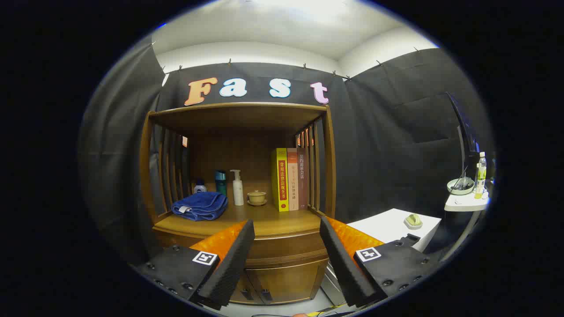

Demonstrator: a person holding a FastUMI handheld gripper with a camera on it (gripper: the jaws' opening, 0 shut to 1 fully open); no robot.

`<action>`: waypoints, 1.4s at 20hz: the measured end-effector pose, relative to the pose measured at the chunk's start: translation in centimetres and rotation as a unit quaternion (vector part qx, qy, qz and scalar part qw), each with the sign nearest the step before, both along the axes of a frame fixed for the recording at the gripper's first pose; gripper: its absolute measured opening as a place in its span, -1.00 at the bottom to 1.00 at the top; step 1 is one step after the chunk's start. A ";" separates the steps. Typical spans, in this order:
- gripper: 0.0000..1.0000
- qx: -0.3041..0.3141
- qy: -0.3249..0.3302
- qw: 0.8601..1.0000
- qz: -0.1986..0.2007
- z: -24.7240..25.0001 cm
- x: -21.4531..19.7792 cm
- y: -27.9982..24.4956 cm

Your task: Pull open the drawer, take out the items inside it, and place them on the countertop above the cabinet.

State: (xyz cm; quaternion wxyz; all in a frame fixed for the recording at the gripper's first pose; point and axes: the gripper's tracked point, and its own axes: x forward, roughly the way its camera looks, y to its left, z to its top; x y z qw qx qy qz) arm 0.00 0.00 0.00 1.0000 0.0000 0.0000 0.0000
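One claw point(286, 264), fingers spread wide and holding nothing, faces a wooden cabinet point(282, 268) from a little way off. Step in hand, by judgement: the approach, with no part of the task done yet. Drawer point(284, 251): the closed wooden band just under the tabletop point(264, 222), seen between the fingers and beyond their tips; its contents are hidden. Two lower doors point(282, 284) sit beneath it. No handle can be made out on the drawer front, so the next move likely calls for bringing the claw closer, finding an edge or grip, and drawing straight back. Tabletop holdings, left to right: folded blue towel point(199, 206), small bottle point(200, 187), teal flask point(220, 182), white pump bottle point(237, 188), lidded tea bowl on a saucer point(256, 197), three upright books point(291, 179). Free space lies at the front edge. Room: slatted hutch above, white side table point(387, 226) to the right bearing a small dish point(413, 221), further stand with bowl and drink bottle point(481, 174).
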 end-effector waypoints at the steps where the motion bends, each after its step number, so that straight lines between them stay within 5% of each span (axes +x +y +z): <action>1: 0.97 0.000 -0.001 1.000 -0.001 0.0 -0.1 -0.1; 19: 0.97 0.003 0.012 1.000 0.005 -2.9 0.9 2.3; 28: 0.97 -0.003 0.006 0.999 0.053 -9.0 4.4 8.7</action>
